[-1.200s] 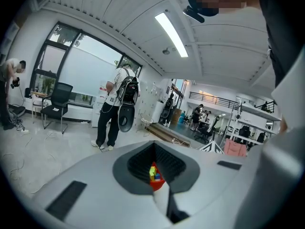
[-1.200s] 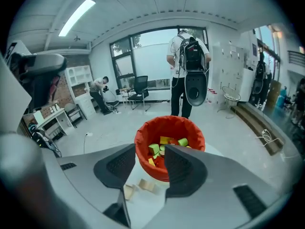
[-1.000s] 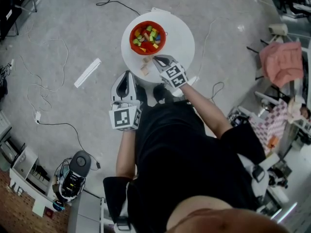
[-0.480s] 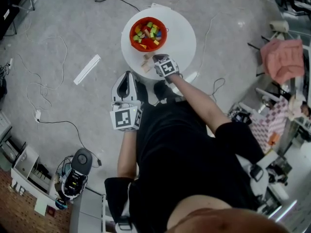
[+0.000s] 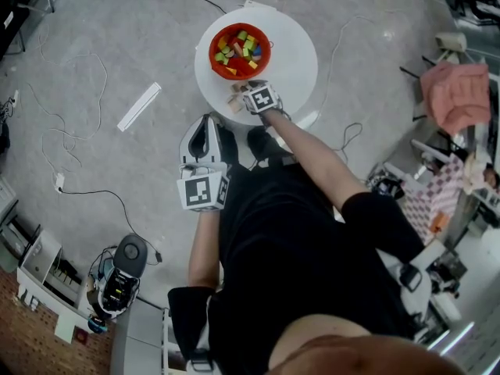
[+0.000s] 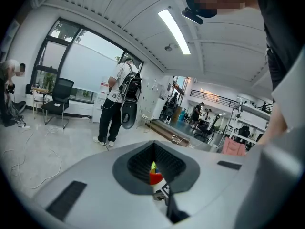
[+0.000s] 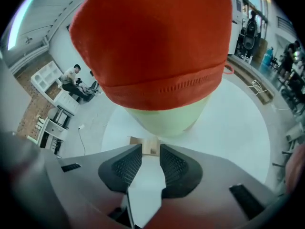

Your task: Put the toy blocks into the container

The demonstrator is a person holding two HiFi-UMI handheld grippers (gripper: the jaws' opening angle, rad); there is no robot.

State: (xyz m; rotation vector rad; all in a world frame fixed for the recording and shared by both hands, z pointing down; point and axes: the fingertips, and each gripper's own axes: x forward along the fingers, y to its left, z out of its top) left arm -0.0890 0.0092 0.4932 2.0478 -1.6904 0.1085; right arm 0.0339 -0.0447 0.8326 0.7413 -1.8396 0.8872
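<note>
A red bowl (image 5: 212, 53) full of coloured blocks stands on a round white table (image 5: 291, 53). Two or three plain wooden blocks (image 5: 233, 100) lie on the table just in front of the bowl. My right gripper (image 5: 248, 92) is low over the table beside them, its jaws opening. In the right gripper view a wooden block (image 7: 150, 146) sits at the tips of the right gripper (image 7: 151, 149), and the pads do not press on it. Close behind, the bowl (image 7: 152, 46) fills the view. My left gripper (image 5: 205, 120) hangs off the table near my body, shut and empty (image 6: 153, 142).
Cables trail over the grey floor around the table. A white strip (image 5: 139, 106) lies to the left, and a pink cloth (image 5: 453, 92) hangs at the right among clutter. A person with a backpack (image 6: 118, 104) stands in the room in the left gripper view.
My right gripper has moved up and left across the table, towards the bowl and the wooden blocks. The left gripper has stayed where it was.
</note>
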